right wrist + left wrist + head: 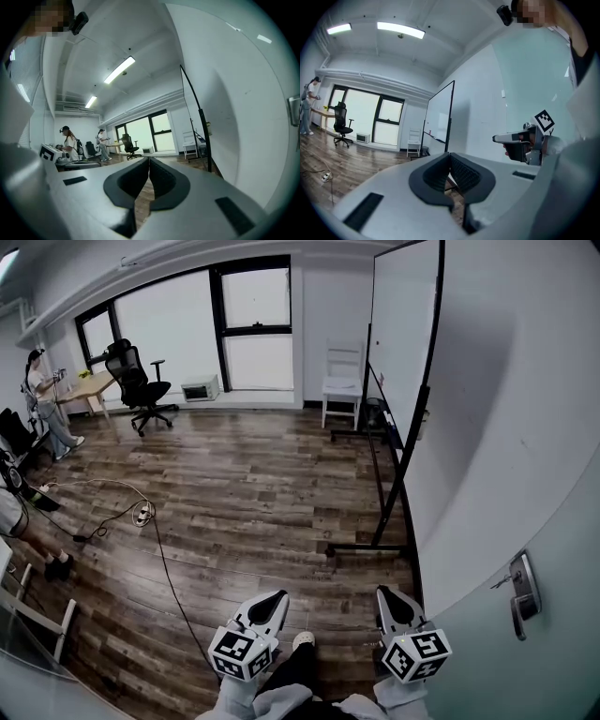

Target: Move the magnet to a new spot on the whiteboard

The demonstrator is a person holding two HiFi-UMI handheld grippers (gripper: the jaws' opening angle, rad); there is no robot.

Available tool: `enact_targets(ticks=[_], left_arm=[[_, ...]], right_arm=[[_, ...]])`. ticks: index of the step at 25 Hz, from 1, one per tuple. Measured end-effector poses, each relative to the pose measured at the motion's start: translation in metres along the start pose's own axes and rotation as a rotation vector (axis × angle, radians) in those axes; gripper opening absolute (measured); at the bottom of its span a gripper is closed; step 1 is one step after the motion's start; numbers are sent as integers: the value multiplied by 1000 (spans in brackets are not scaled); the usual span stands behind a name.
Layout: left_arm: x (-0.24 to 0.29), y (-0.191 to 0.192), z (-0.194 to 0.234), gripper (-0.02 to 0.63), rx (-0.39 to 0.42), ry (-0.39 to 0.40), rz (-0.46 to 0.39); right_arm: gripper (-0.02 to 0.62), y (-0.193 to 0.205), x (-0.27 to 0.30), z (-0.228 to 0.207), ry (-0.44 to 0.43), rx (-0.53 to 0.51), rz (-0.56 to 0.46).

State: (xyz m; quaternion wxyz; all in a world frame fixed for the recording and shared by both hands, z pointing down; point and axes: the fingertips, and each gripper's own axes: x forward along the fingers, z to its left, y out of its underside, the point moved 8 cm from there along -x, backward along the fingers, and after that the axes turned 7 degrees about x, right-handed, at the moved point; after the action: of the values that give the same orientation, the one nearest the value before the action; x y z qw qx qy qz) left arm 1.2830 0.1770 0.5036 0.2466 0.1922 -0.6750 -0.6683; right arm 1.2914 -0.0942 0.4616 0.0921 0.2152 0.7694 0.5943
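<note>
Wood-plank floor [234,484] lies beneath both grippers, held level and side by side. The left gripper [277,597] and right gripper [387,592] each have jaws pressed together on nothing. The whiteboard [403,324] stands ahead to the right, well apart; the right gripper view shows it edge-on, the left gripper view its white face, where the magnet is too small to make out.

No legible txt, labels, nos. or signs.
</note>
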Motion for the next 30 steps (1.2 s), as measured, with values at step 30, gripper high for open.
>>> enact_targets(ticks=[30], left_arm=[[222, -28, 221, 109, -55, -59, -14]], right_arm=[[26, -69, 293, -95, 2, 15, 22]])
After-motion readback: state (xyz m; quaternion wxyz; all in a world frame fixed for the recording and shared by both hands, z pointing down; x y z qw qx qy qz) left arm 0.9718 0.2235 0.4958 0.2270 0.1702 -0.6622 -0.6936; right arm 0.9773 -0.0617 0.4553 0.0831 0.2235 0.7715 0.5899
